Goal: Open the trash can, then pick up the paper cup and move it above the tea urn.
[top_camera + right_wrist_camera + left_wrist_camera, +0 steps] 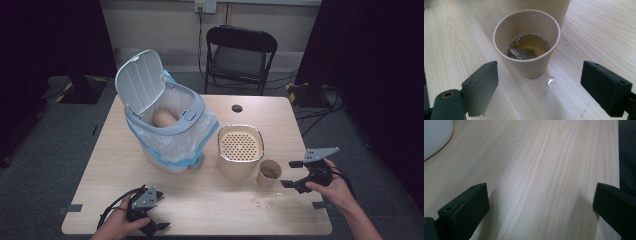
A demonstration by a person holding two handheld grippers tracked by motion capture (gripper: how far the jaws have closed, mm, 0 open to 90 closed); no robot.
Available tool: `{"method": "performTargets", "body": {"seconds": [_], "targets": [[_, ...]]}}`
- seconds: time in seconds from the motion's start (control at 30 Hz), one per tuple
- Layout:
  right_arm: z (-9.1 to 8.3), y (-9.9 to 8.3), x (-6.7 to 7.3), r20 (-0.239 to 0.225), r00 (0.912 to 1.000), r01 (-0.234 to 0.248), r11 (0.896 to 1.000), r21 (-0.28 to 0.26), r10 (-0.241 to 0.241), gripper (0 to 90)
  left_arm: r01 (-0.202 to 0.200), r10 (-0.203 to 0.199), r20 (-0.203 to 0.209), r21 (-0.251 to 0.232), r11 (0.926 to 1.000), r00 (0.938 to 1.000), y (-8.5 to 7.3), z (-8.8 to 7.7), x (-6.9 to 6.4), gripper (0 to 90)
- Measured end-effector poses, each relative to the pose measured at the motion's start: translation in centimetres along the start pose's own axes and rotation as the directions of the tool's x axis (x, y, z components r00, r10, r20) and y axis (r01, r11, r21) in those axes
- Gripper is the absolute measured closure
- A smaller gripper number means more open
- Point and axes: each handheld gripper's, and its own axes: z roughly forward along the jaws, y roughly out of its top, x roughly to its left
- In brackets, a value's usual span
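My right fingers (540, 87) stand wide apart with nothing held, levelled at the paper cup (527, 42), which stands upright on the bench (599, 32) just ahead of them, in line with the gap but not yet between the tips. Brownish liquid and a soaked tea bag (522, 53) sit in its bottom, and a small wet patch (549, 83) shines on the wood at its foot. From the high view the cup (269, 173) stands just beside the beige strainer pot (240, 150), to the left of my right fingers (291, 174). My left fingers (541, 205) are spread wide too, empty, low over bare bench near the front edge, well apart from the cup.
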Motion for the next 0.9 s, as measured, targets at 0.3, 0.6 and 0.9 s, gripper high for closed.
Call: {"method": "performTargets", "body": {"seconds": [0.3,0.6,0.9], "targets": [[0.9,-0.8,0.0,-0.008,1.0000,-0.002,1.000,0.004,0.002,14.4,0.002,-0.002,-0.004,-0.005,1.0000,1.0000,0.0,0.0,-0.1,0.0],[2.1,-1.4,-0.1,-0.017,0.9998,-0.009,1.000,0.005,0.009,14.5,0.003,-0.003,-0.004,-0.005,1.0000,1.0000,0.0,0.0,-0.1,0.0],[3.0,-1.6,0.0,-0.027,0.9996,-0.012,1.000,-0.011,0.012,14.6,0.003,-0.003,-0.004,-0.003,1.0000,1.0000,0.0,0.0,0.0,0.0]]}}
